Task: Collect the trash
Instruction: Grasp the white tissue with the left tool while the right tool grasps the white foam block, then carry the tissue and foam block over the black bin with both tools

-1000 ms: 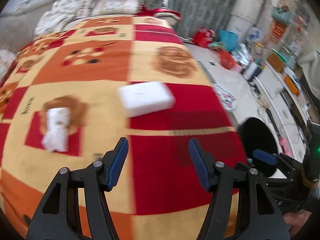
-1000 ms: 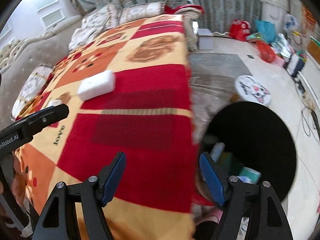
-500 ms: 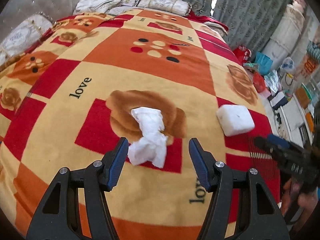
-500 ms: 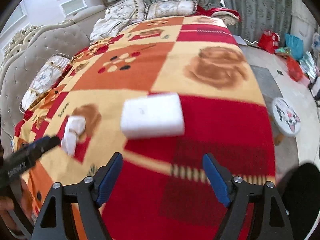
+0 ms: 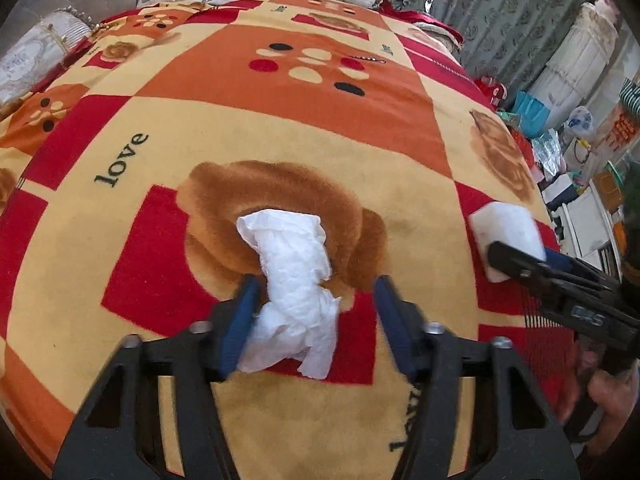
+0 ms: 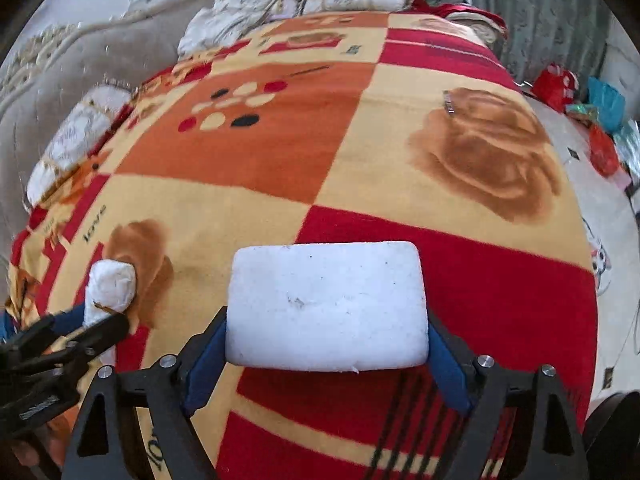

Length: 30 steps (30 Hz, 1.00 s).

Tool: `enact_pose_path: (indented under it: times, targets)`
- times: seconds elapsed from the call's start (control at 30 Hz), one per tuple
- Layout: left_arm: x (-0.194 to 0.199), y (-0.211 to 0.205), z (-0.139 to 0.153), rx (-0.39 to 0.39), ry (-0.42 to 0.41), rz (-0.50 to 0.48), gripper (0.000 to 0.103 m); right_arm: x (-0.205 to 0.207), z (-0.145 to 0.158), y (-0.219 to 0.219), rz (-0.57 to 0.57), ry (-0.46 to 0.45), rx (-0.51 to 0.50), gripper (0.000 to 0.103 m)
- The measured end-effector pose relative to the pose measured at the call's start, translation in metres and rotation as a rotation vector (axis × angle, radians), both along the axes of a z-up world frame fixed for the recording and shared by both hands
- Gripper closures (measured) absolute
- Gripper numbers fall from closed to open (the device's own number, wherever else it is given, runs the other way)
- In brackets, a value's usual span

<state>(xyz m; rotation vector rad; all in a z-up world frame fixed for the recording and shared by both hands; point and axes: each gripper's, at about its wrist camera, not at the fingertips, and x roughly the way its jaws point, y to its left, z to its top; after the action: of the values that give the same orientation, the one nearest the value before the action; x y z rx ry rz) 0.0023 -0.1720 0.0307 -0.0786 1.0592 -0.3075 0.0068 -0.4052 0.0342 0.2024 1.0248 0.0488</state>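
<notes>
1. Blue-padded jaws of the left gripper [image 5: 312, 316] have just been closing around the crumpled tissue [image 5: 294, 280]; the left pad touches it, the right seemingly stands clear, so no grip is made.
2. Lengthwise, the tissue runs straight ahead from the jaws on the blanket [image 5: 280, 128].
3. The right gripper [image 6: 326, 350], jaws just widened, brackets the white foam block [image 6: 326, 304]; contact cannot be told.
4. Crosswise between the jaws lies the block's long axis.
</notes>
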Motion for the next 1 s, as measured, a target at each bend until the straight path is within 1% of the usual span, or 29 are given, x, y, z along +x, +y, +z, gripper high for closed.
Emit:
enact_pose_path:
  times: [0.03, 0.07, 0.13, 0.3, 0.43, 0.57, 0.77, 1.0]
  targets:
    - [-0.001, -0.001, 0.001, 0.002, -0.001, -0.003, 0.078, -0.006, 0.005, -0.001, -0.002, -0.019, -0.002, 0.016]
    - [-0.003, -0.001, 0.003, 0.000, 0.001, -0.006, 0.079, -0.014, 0.012, -0.002, 0.001, -0.037, -0.010, 0.016]
    - [-0.008, 0.000, 0.009, -0.027, -0.002, -0.012, 0.080, -0.025, 0.022, -0.002, 0.009, -0.059, -0.019, 0.016]
    - [-0.033, -0.009, 0.029, -0.039, -0.043, -0.046, 0.080, -0.062, 0.039, -0.004, 0.012, -0.095, -0.026, 0.016]
    - [-0.054, -0.022, 0.042, -0.040, -0.064, -0.084, 0.080, -0.090, 0.040, -0.007, 0.001, -0.095, -0.037, 0.016]
    - [-0.078, -0.043, 0.053, -0.045, -0.088, -0.138, 0.080, -0.115, 0.039, -0.014, -0.017, -0.093, -0.055, 0.016]
    - [-0.107, -0.080, 0.063, -0.052, -0.110, -0.218, 0.080, -0.158, 0.042, -0.039, -0.078, -0.096, -0.061, 0.016]
    - [-0.132, -0.124, 0.069, -0.054, -0.116, -0.300, 0.080, -0.198, 0.045, -0.072, -0.157, -0.093, -0.074, 0.016]
